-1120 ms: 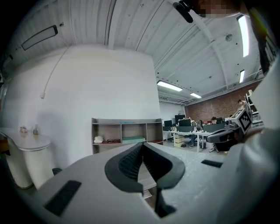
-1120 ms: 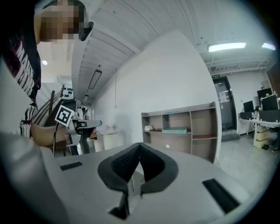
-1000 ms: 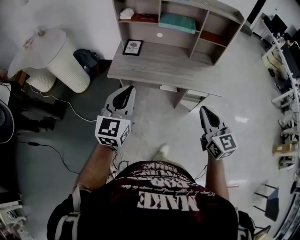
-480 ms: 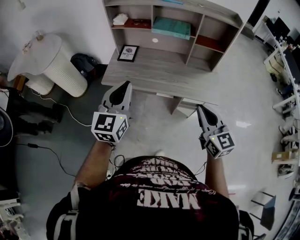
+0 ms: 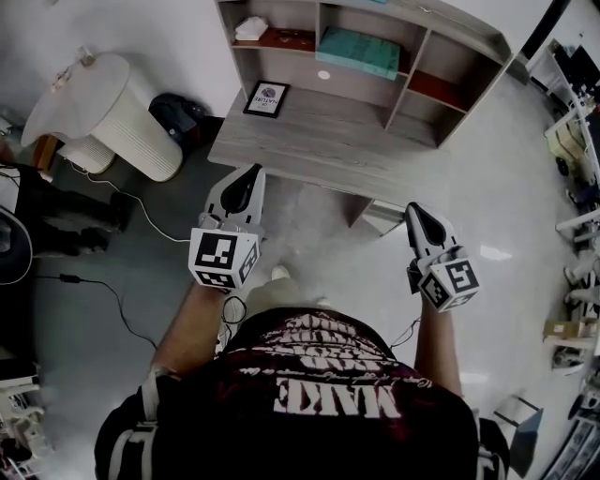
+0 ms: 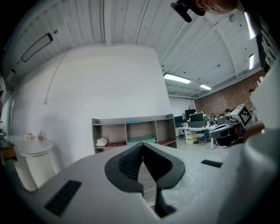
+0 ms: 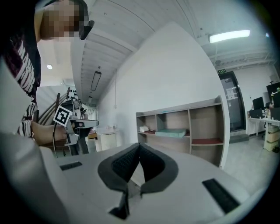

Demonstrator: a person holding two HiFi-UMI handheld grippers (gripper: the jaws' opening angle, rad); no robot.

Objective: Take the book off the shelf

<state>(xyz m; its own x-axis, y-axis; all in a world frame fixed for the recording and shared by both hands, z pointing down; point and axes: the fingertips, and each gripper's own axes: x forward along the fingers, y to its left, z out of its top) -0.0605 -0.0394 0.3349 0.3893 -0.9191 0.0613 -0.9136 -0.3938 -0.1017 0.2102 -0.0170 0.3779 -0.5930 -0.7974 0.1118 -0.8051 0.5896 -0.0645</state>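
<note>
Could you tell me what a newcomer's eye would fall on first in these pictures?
The left gripper and right gripper, both shut and empty, fill the foreground and point toward the wooden desk. Beyond them, a teal book lies flat in the middle compartment of the shelf on that desk.
</note>
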